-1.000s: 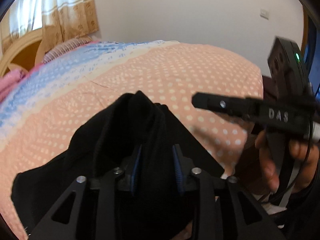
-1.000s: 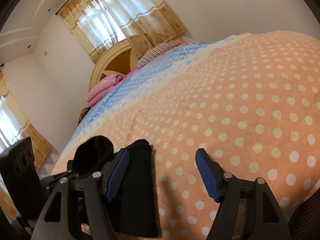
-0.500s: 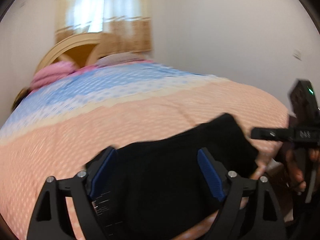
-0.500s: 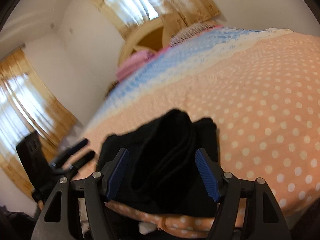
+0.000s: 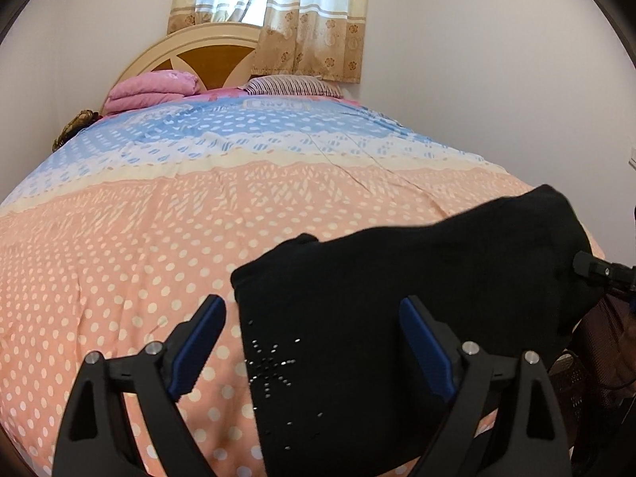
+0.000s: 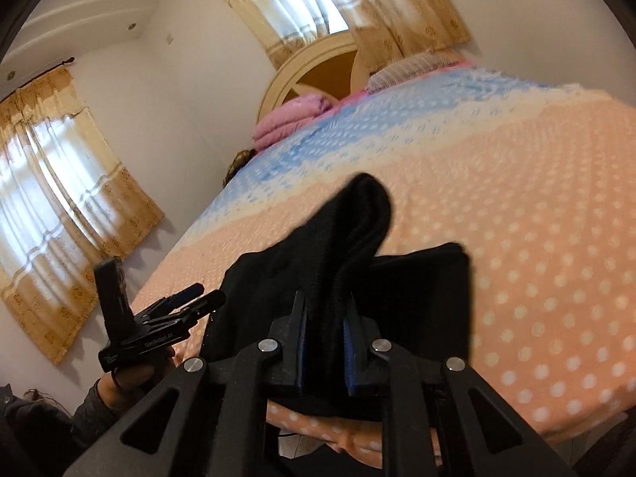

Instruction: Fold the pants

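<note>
**Caller:** Swinging away from the black pants (image 5: 397, 318), the left claw (image 5: 314, 342) is now sitting back from the bundle it was pinching a second ago, and its jaws have just been opening, so the blue pads are standing wide with the cloth lying between them untouched.

**Analyst:** And the right claw (image 6: 324, 338) is doing the reverse: its jaws have just been closing, and they are now squeezing narrow on a raised fold of the pants, which is sticking up between the pads in the right wrist view.

**Caller:** The pants are lying in a folded heap near the foot edge of the bed (image 5: 139, 258), on the peach polka-dot part of the cover. Small shiny studs are showing on the near panel.

**Analyst:** In the left wrist view the tip of the right claw is reaching into the far right corner of the fabric. From the right wrist view a hand (image 6: 131, 373) is gripping the left tool, off to the left of the heap.

**Caller:** Further out, pink folded bedding (image 5: 151, 91) and a striped pillow (image 5: 292, 85) are resting by the headboard (image 5: 210, 55), under the curtains (image 5: 274, 12).
</note>
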A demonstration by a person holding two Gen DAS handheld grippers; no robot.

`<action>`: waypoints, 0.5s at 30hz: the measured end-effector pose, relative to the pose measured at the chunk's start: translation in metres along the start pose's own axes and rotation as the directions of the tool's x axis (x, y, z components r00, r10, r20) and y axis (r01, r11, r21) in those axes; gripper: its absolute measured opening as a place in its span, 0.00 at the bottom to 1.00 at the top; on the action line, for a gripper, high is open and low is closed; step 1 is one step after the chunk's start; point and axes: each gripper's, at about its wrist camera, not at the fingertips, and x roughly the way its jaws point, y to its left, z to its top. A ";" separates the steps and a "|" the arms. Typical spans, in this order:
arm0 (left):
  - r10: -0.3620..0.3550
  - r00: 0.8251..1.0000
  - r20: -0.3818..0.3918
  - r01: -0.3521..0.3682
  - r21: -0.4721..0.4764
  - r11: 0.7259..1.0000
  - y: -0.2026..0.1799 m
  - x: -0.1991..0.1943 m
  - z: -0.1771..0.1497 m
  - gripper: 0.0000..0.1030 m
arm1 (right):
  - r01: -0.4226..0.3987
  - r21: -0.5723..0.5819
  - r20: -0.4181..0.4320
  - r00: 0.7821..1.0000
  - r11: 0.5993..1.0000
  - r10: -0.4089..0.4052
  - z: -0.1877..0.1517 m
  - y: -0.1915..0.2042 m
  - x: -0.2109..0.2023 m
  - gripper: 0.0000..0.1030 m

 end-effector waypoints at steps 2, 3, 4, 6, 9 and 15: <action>0.001 1.000 -0.014 -0.001 0.003 1.000 0.003 0.004 -0.005 0.94 | 0.058 0.070 -0.073 0.996 0.996 -0.052 -0.010 -0.028 0.012 0.15; 0.011 1.000 -0.027 -0.011 0.008 1.000 0.003 0.008 -0.008 0.94 | 0.085 0.110 -0.111 0.991 0.990 -0.073 -0.017 -0.043 0.018 0.15; 0.024 0.999 -0.046 -0.023 0.011 1.000 0.004 0.014 -0.011 0.94 | 0.086 0.160 -0.135 0.989 0.983 -0.064 -0.025 -0.058 0.024 0.16; 0.021 0.997 -0.073 -0.020 0.013 1.000 0.003 0.019 -0.014 0.94 | 0.062 0.175 -0.122 0.992 0.983 -0.040 -0.028 -0.066 0.021 0.16; 0.026 0.998 -0.057 -0.026 0.000 1.000 0.006 0.015 -0.013 0.94 | 0.084 0.118 -0.122 0.990 0.990 -0.069 -0.025 -0.057 0.015 0.16; 0.019 0.999 -0.034 -0.020 -0.014 1.000 0.008 0.007 -0.010 0.94 | 0.139 0.059 -0.122 0.984 0.989 -0.131 -0.028 -0.050 0.011 0.16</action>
